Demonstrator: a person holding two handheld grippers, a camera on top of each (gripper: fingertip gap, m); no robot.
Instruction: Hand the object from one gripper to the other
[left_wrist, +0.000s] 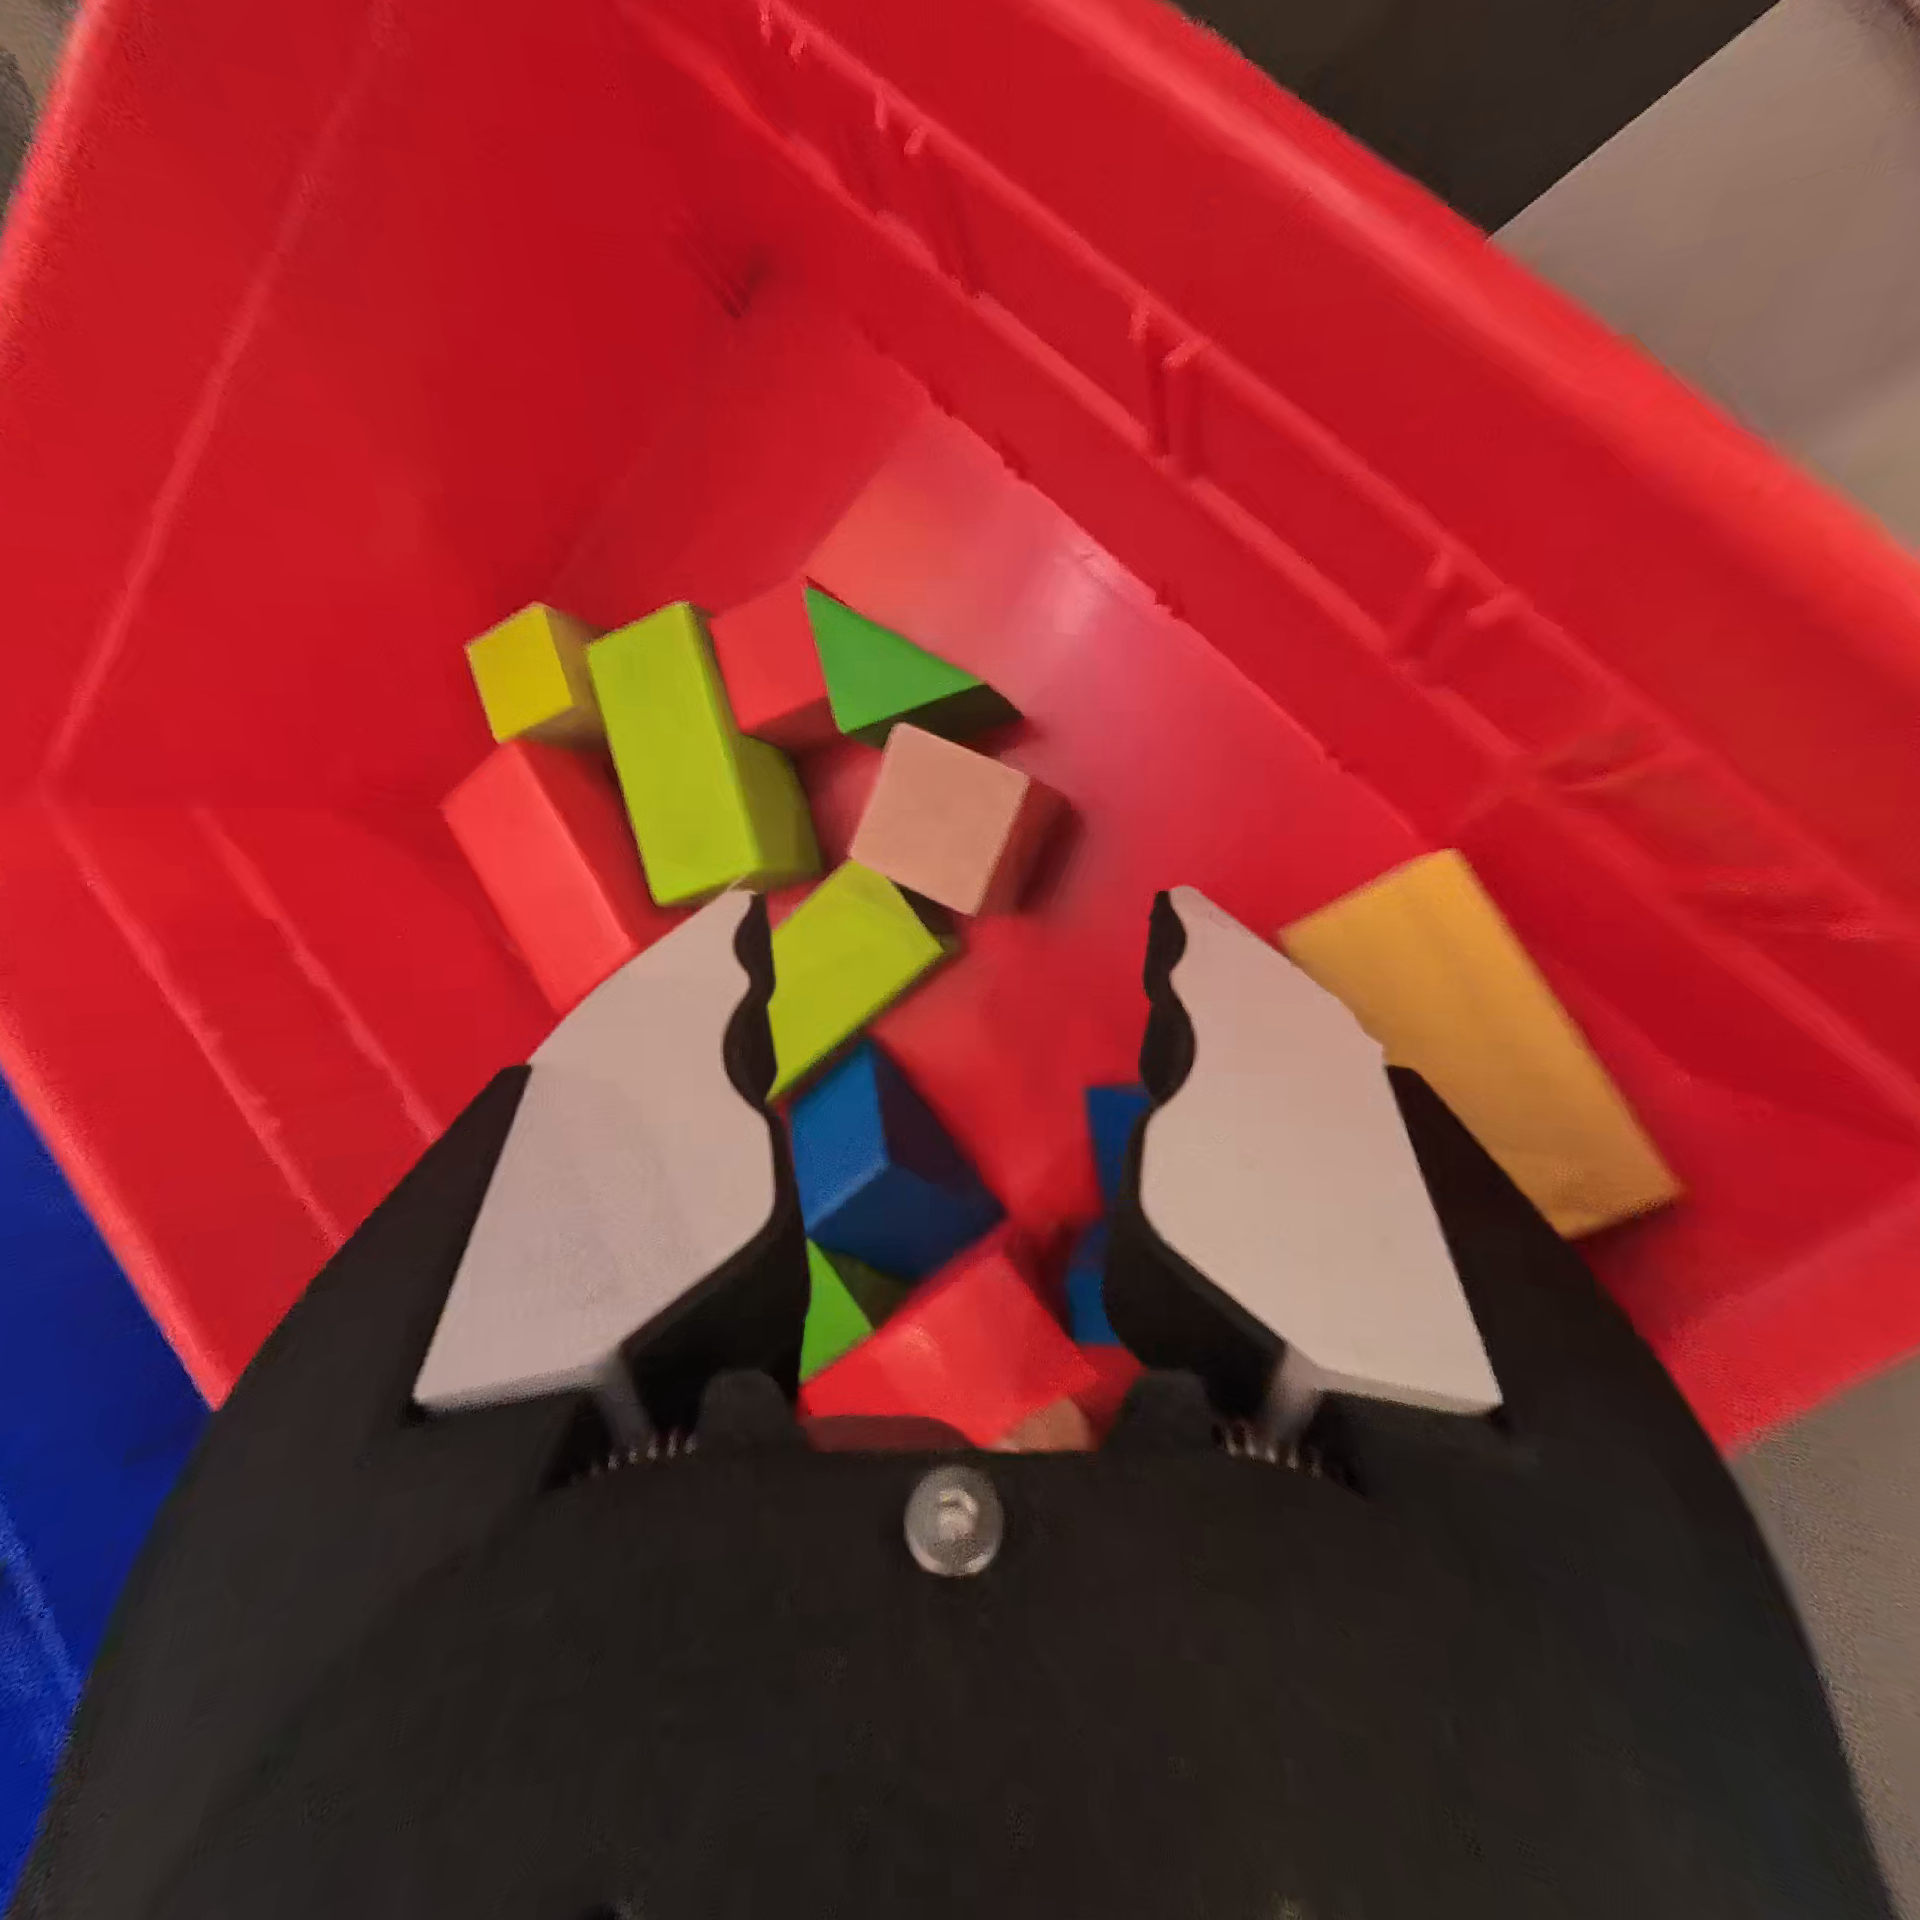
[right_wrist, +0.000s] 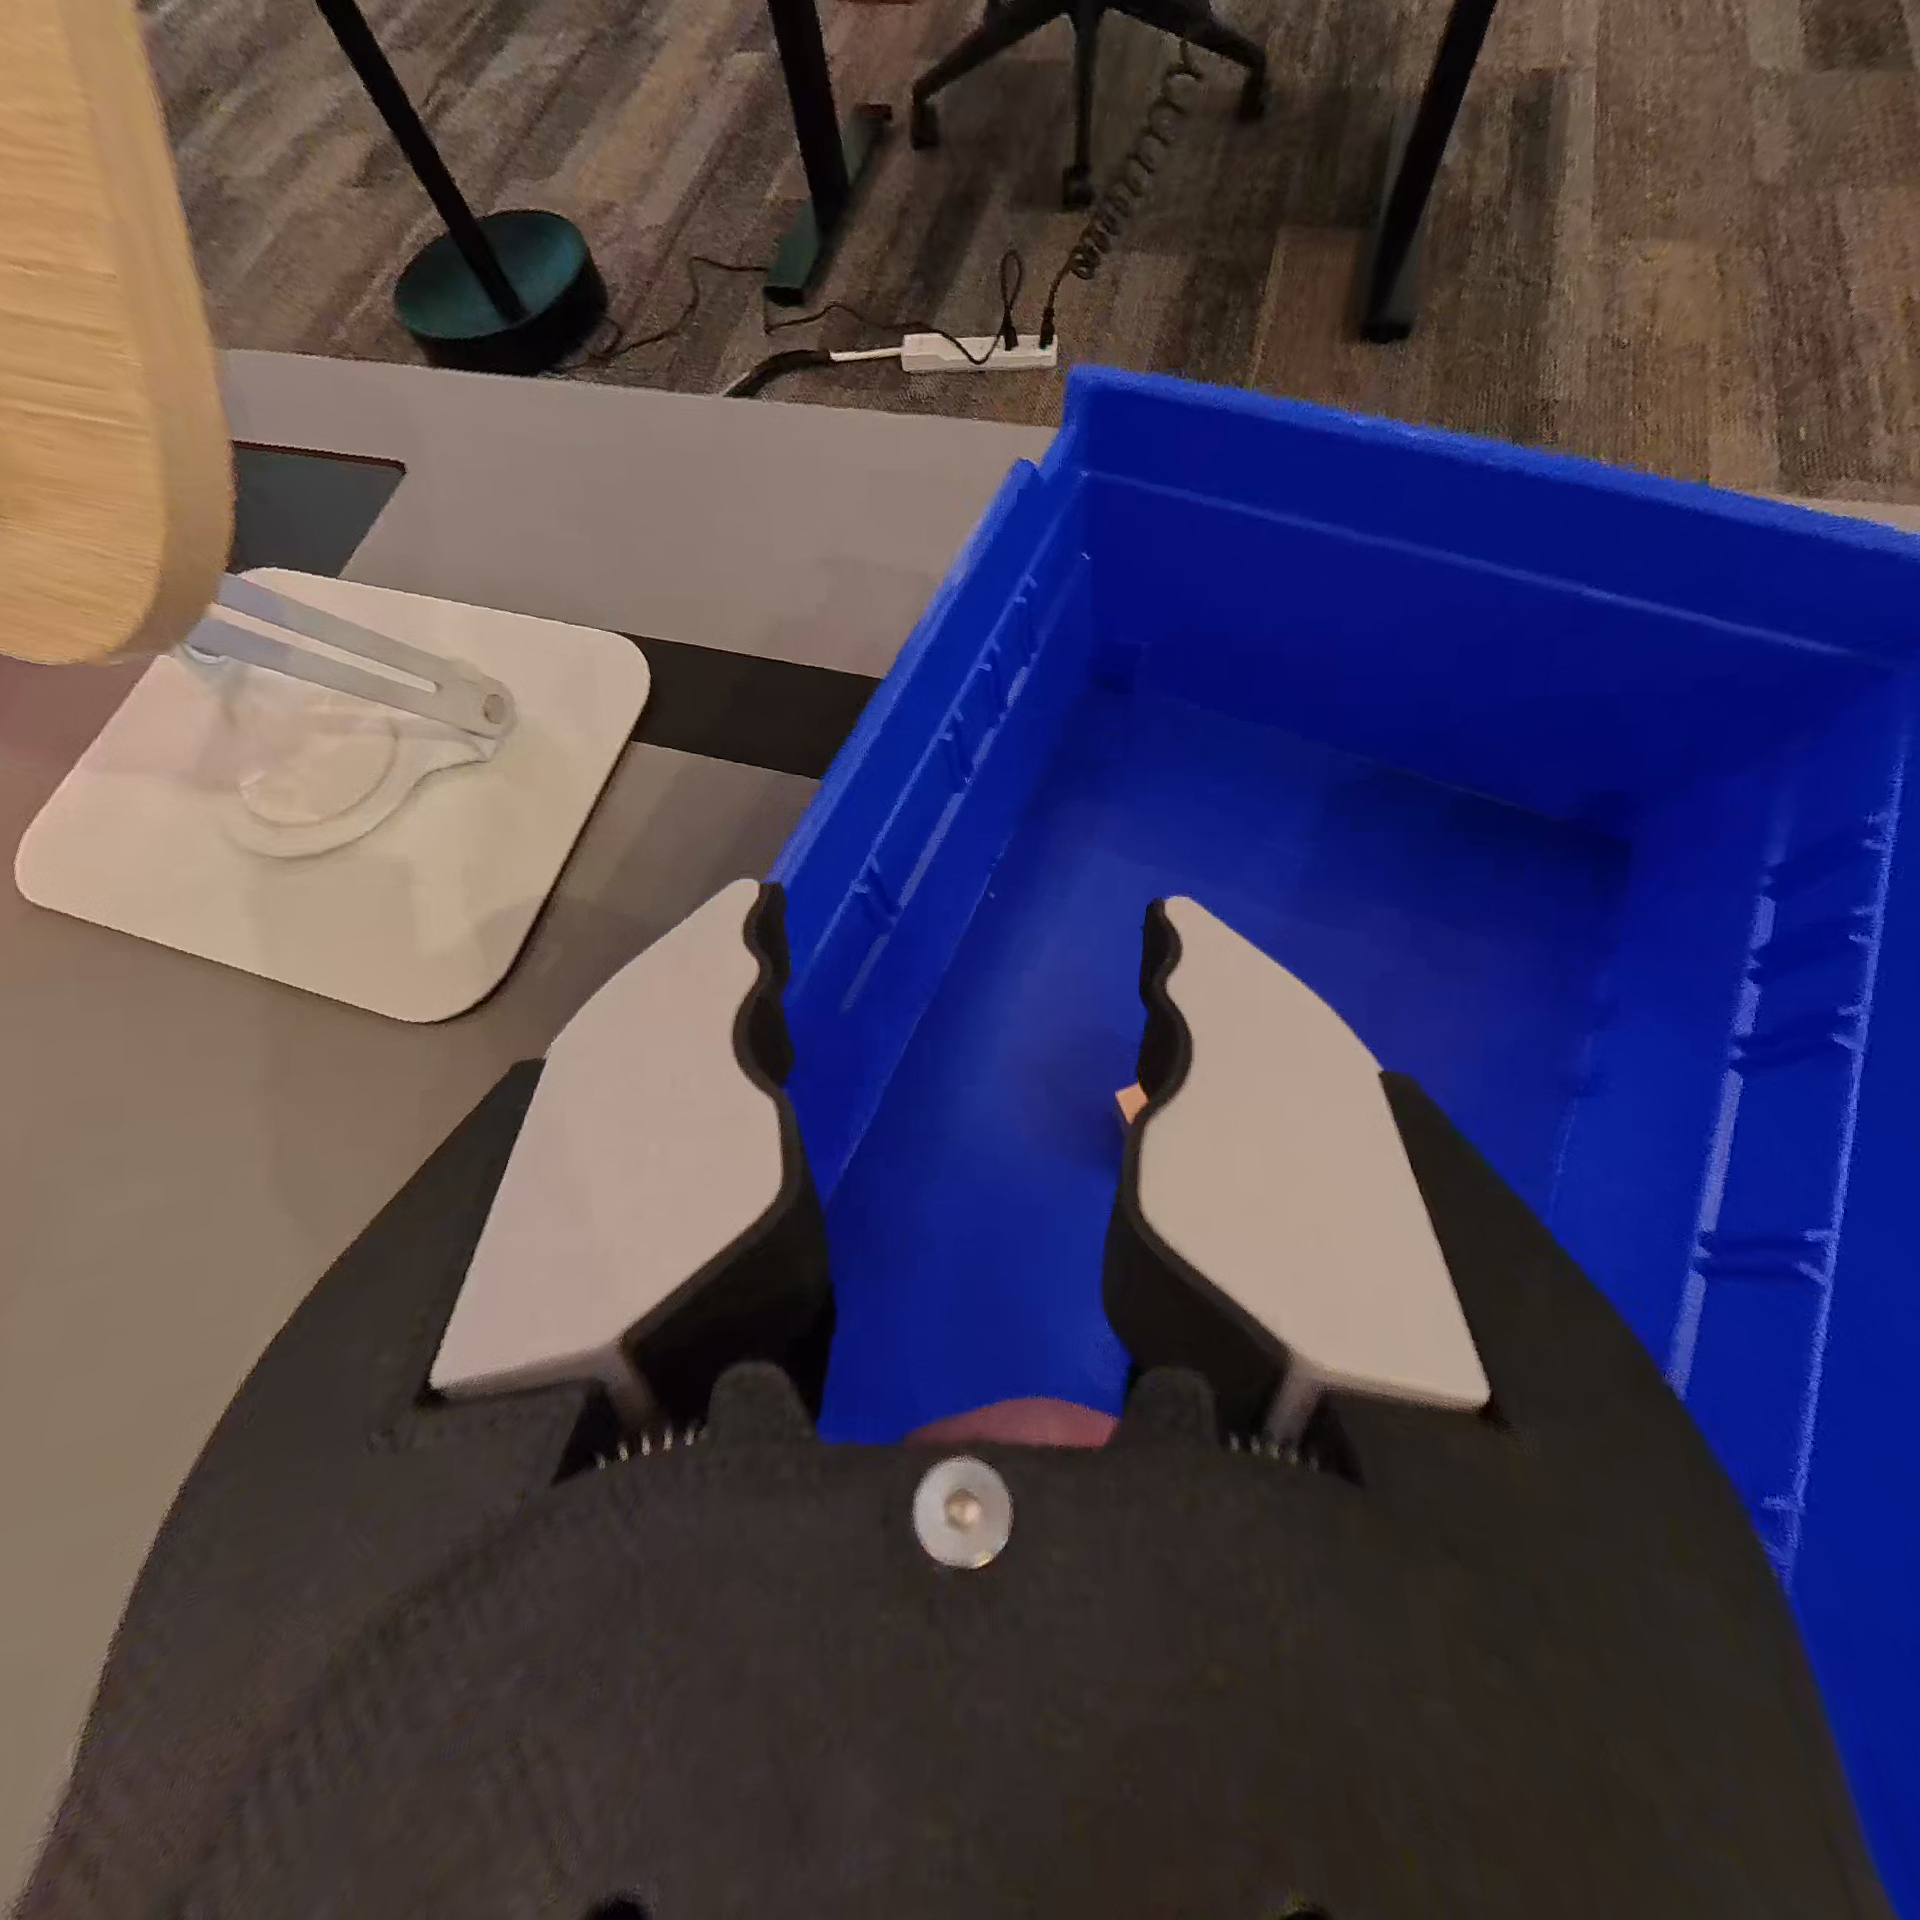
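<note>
Left gripper (left_wrist: 961, 909) fingers apart, nothing clamped, hovering over red bin (left_wrist: 416, 364) full of coloured wooden blocks; lime wedge block (left_wrist: 842, 961) lies just under the left fingertip. Right gripper (right_wrist: 956, 914) fingers apart too, bare, over blue bin (right_wrist: 1455, 831); a tan block sliver (right_wrist: 1129, 1103) peeks beside the right finger.
</note>
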